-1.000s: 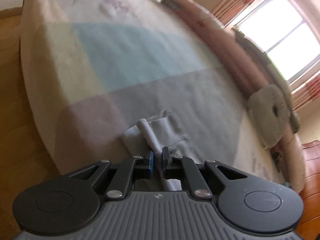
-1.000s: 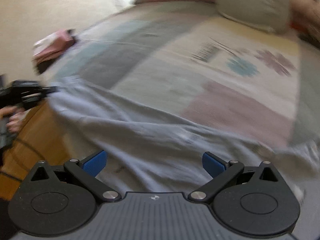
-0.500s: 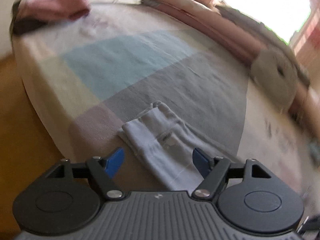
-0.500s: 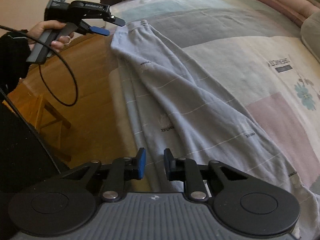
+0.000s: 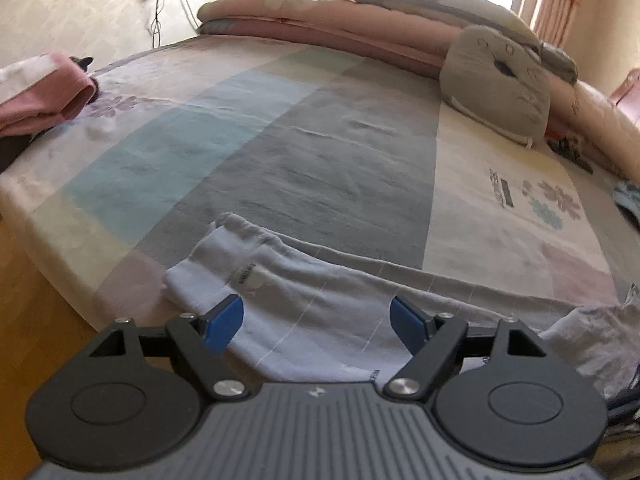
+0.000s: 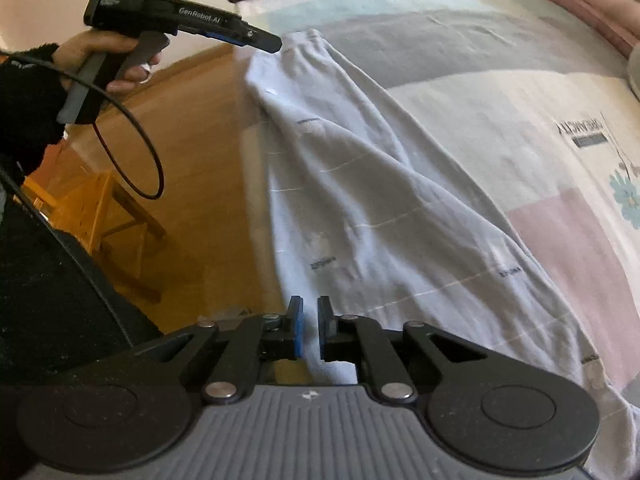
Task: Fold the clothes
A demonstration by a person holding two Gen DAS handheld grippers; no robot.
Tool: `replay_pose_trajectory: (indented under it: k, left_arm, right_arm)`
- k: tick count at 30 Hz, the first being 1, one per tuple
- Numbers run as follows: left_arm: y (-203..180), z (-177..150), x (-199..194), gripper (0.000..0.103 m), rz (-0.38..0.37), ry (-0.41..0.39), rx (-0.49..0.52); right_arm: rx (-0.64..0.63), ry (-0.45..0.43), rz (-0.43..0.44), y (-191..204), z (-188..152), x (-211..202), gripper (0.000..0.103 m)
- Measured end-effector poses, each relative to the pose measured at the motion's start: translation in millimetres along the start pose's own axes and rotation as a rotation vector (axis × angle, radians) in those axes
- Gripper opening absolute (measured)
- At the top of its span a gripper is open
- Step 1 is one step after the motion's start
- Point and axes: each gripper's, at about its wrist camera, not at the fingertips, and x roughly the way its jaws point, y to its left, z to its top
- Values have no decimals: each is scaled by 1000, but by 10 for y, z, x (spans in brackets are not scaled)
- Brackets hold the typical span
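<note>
A long pale grey garment (image 5: 280, 280) lies stretched along the near edge of the bed; in the right wrist view the garment (image 6: 360, 184) runs from my fingers to the far corner. My left gripper (image 5: 316, 316) hovers above its cuffed end with the jaws opening wide and nothing pinched; cloth shows below the gap. From the right wrist view the left gripper (image 6: 272, 42) is held by a hand (image 6: 100, 48) just off that end. My right gripper (image 6: 309, 332) is closing on the garment's near edge, with cloth between the pads.
The patchwork bedsheet (image 5: 320, 152) covers the bed. Folded pink clothes (image 5: 36, 96) sit at its far left corner. A grey cushion (image 5: 496, 84) and rolled quilts (image 5: 320, 20) line the back. A wooden floor (image 5: 32, 320) and a wooden stool (image 6: 116, 216) lie beside the bed.
The left gripper let go of the garment's end, opened wide and drew up and back. The right gripper went from wide open to nearly closed on the garment's near edge.
</note>
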Motion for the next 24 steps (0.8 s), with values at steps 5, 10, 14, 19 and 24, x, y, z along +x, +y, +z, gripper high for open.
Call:
replay_pose_trajectory:
  k: [5,10,14,19,24]
  left_arm:
    - [-48,-27,47,81,-15,-15,16]
    - [-23,-64,43,81,-41,-22,-13]
    - [36,-111,-16,81,-61,-39,-34]
    - [113,-143,-19,81,-74,-42,-39]
    - [161,-105,-36,82,-95,-69,-33]
  right_arm:
    - [41,-145,-27,-241,430,-245,17]
    - [-4,-125,-69,-428,889,161,17]
    - [-25,-33,-80,-464,922,585,17]
    - [-59,-29,-131,-338,865,652,5]
    - [-96,-84,-215,-324,1048,562,5]
